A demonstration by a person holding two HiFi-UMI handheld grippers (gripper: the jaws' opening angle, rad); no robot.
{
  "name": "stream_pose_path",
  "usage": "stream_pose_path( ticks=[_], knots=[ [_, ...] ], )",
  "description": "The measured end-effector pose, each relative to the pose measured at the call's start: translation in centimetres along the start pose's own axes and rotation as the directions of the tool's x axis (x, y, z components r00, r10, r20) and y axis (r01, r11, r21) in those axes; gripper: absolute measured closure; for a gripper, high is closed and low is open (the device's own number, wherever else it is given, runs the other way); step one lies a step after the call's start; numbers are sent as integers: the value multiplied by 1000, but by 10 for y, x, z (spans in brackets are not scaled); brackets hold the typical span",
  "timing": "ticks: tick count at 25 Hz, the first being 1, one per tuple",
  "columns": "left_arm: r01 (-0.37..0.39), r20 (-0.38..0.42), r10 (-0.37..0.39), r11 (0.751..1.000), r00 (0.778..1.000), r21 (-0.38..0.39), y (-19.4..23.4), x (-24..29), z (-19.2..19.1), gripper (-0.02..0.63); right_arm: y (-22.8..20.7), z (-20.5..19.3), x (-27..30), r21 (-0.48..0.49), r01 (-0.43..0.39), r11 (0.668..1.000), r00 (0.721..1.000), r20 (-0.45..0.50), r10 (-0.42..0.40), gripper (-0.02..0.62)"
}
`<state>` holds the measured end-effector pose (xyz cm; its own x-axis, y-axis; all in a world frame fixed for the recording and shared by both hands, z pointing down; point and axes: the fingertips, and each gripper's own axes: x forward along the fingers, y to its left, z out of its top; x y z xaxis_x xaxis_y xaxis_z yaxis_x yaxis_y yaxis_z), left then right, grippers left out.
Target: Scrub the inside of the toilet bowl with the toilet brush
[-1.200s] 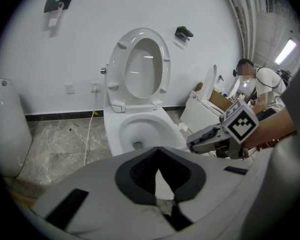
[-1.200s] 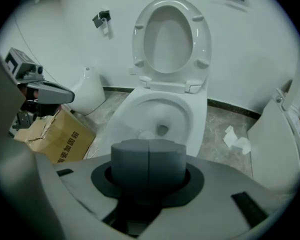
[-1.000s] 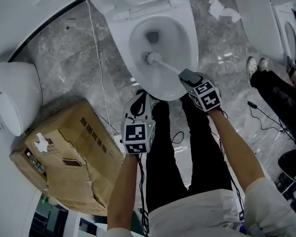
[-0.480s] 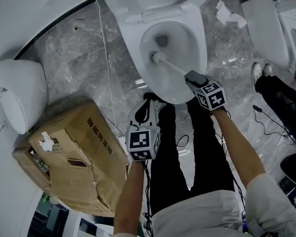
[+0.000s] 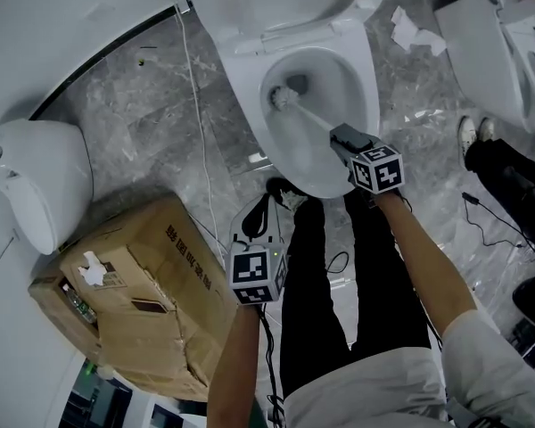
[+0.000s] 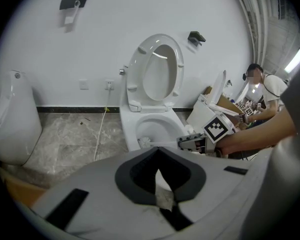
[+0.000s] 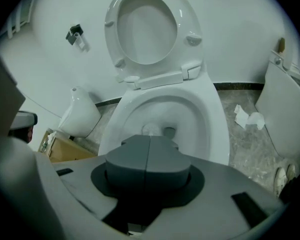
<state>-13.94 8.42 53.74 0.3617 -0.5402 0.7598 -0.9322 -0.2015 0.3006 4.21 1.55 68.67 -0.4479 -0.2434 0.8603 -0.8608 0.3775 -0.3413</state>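
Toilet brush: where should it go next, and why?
Probably sweep the brush head round the bowl wall toward the near side. The right gripper holds its handle, and the bristles sit deep in the bowl beside the drain, so the near and right wall seem next to cover.

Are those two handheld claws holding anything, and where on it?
The right gripper grips the toilet brush by the top end of its handle, bristles down in the bowl. The left gripper holds nothing.

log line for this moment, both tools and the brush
right tool: shut on brush | brush head: inside toilet bowl | left tool: open, empty | step: scrubbing
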Motion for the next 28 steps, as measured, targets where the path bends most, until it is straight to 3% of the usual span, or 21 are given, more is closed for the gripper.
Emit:
stream_pose_path(
  ticks=[3, 6, 10, 14, 19, 25, 28],
  knots=[
    [-5, -5, 5, 1000, 1000, -7, 8, 0, -1, 586, -2, 10, 6, 92, -6, 996, 1000, 25, 4, 419],
    [2, -6, -2, 1000, 1000, -4, 12, 2, -1, 586, -8, 19, 10, 241, -20, 970, 998, 69, 3, 420],
    [15, 6, -15, 1000, 1000, 1, 23, -3, 7, 588, -9, 21, 21, 465, -62, 883, 992, 122, 5, 422],
    [16, -12, -16, 1000, 1000, 12, 27, -8, 15, 586, -21, 25, 17, 599, -100, 794, 984, 176, -8, 425],
    [-10, 2, 10, 999, 1000, 31, 42, -9, 23, 586, -26, 31, 17, 636, -83, 767, 985, 171, -35, 427],
    [19, 11, -20, 997, 1000, 76, 32, 6, 33, 586, -48, 41, 5, 683, -62, 728, 977, 189, -95, 429],
    [27, 0, -27, 998, 1000, 61, 25, 9, 31, 586, -50, 39, 2, 701, -56, 711, 975, 192, -112, 428]
  ],
)
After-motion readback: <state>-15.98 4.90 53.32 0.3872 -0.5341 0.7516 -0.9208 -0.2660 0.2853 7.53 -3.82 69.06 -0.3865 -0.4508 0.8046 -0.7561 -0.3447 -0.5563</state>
